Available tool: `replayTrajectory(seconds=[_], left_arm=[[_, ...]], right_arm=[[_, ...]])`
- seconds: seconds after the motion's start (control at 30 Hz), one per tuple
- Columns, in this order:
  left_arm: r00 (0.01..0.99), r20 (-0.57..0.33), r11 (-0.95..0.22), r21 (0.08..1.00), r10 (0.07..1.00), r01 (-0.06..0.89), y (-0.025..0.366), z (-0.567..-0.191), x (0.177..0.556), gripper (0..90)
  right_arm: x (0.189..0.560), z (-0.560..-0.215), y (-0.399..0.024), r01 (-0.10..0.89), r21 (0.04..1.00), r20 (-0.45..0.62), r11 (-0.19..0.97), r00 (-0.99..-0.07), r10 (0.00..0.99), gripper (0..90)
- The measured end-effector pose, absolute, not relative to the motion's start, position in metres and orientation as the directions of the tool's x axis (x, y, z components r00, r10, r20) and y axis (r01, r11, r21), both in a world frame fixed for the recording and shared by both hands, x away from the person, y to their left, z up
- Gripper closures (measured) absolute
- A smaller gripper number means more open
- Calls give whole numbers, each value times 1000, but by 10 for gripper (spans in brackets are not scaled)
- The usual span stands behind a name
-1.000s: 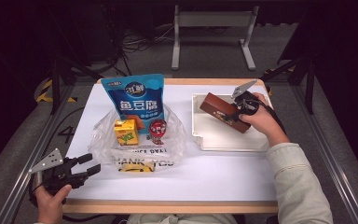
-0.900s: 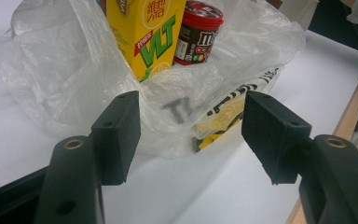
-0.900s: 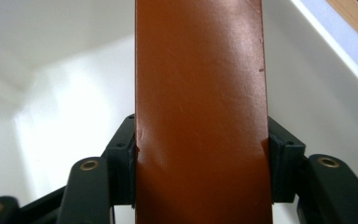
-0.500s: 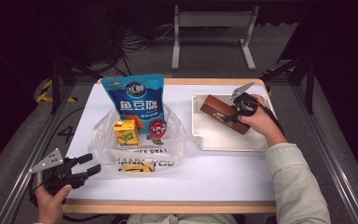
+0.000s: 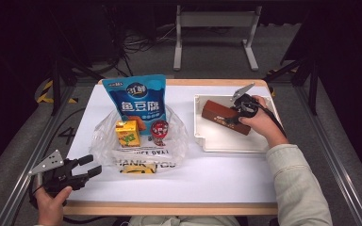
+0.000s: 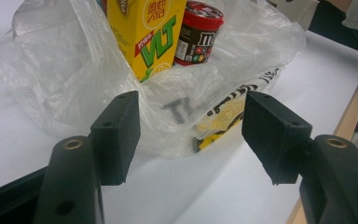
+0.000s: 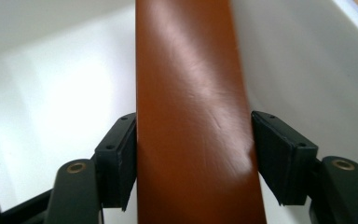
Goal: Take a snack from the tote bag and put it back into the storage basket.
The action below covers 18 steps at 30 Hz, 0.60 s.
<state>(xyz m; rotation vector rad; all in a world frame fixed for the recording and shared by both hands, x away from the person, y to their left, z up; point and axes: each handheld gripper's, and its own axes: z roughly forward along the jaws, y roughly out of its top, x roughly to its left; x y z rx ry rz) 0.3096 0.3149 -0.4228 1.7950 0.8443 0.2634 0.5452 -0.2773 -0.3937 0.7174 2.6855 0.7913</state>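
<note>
At the far right of the worktop (image 5: 217,174), your right tongs (image 5: 234,114) straddle the brown case (image 5: 217,113), which lies flat in the white tray (image 5: 226,147). The tray holds nothing else. The jaws have just been opening. The case sits between them, but the pads look eased off its long sides, with a thin gap on one side, so this reads as a let-go and not a clamp. You come at it across its narrow width, likely because that is the only span the jaws can take.

At the near left corner, your left tongs (image 5: 90,165) hover apart and empty. They point at the clear plastic bag (image 5: 174,136) without touching it, probably waiting to hold its rim. The bag lies slumped open in the middle of the worktop. Inside it, a yellow drink carton (image 5: 126,133) and a red-lidded cup (image 5: 159,130) stand upright side by side. A blue snack pouch (image 5: 136,101) stands behind them on the far side.
</note>
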Motion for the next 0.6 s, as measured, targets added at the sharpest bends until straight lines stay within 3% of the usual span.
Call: replayTrajectory(seconds=[0.37, 0.6], left_arm=[[727, -214, -167, 895, 653, 413, 315, -423, 310, 377], [730, -214, -168, 896, 649, 412, 312, -422, 315, 377]], right_arm=[[543, -390, -277, 381, 577, -119, 722, -836, 536, 338], [530, -373, -281, 356, 649, -127, 672, -820, 558, 356]])
